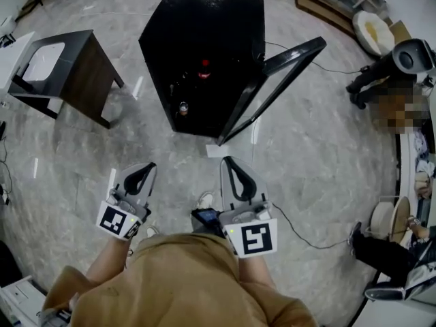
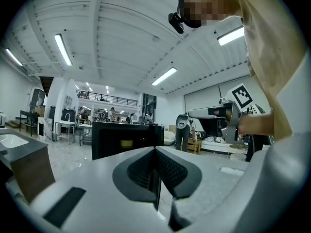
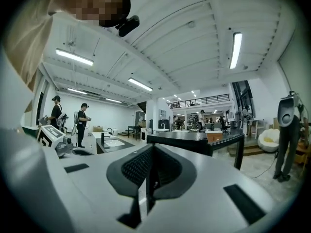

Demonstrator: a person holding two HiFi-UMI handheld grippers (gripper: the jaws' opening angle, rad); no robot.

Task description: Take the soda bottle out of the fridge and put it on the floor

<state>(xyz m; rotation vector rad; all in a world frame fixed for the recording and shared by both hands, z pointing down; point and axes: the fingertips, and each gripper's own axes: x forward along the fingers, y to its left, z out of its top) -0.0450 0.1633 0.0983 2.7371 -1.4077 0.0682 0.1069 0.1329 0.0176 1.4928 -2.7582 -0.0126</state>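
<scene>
A black fridge (image 1: 204,39) stands on the floor ahead, its glass door (image 1: 272,87) swung open to the right. Inside its dark front, a bottle with a red top (image 1: 204,67) shows, and a smaller pale-capped item (image 1: 182,107) sits lower. My left gripper (image 1: 144,170) and right gripper (image 1: 230,165) are held side by side, well short of the fridge, both shut and empty. The left gripper view shows its shut jaws (image 2: 155,150) pointing at the fridge (image 2: 126,139). In the right gripper view the closed jaws (image 3: 152,147) point at the fridge (image 3: 189,141) and its door (image 3: 228,142).
A dark side table with a white basin (image 1: 65,63) stands at the left. A white sheet (image 1: 218,150) lies under the door's corner. A cable (image 1: 306,231) runs across the floor on the right. A seated person and a robot (image 1: 402,58) are at the right edge.
</scene>
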